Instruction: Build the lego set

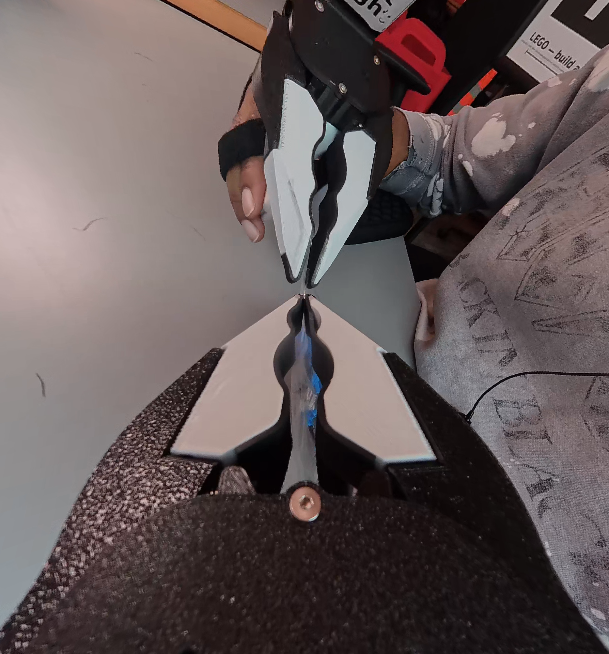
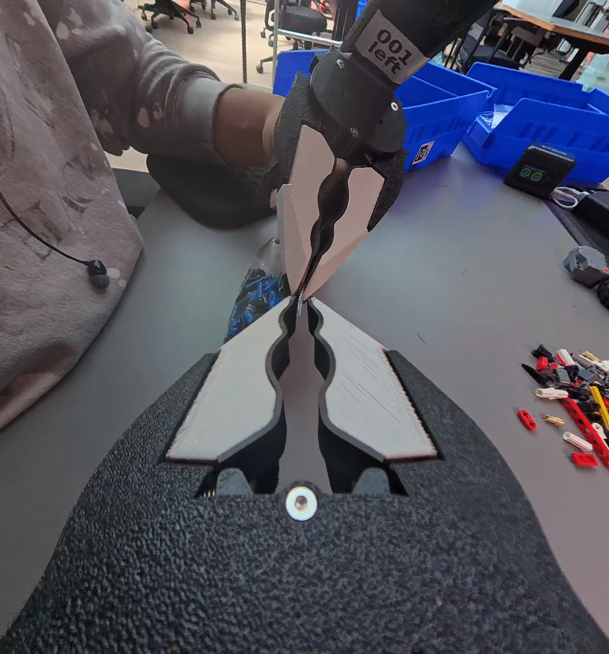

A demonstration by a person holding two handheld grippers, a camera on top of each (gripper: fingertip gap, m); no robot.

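My left tongs (image 1: 303, 299) and right tongs (image 2: 299, 300) meet tip to tip above the bench (image 2: 455, 283), both pinching the clear bag (image 2: 257, 293) of blue pieces between them. A loose pile of pieces (image 2: 586, 400) lies well off to my right.

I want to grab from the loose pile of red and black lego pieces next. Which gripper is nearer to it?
Right, narrowly, as a judgement. The two tips meet over a clear plastic bag; the right gripper is on the side of the loose pile, and the left gripper reaches in from beyond it.
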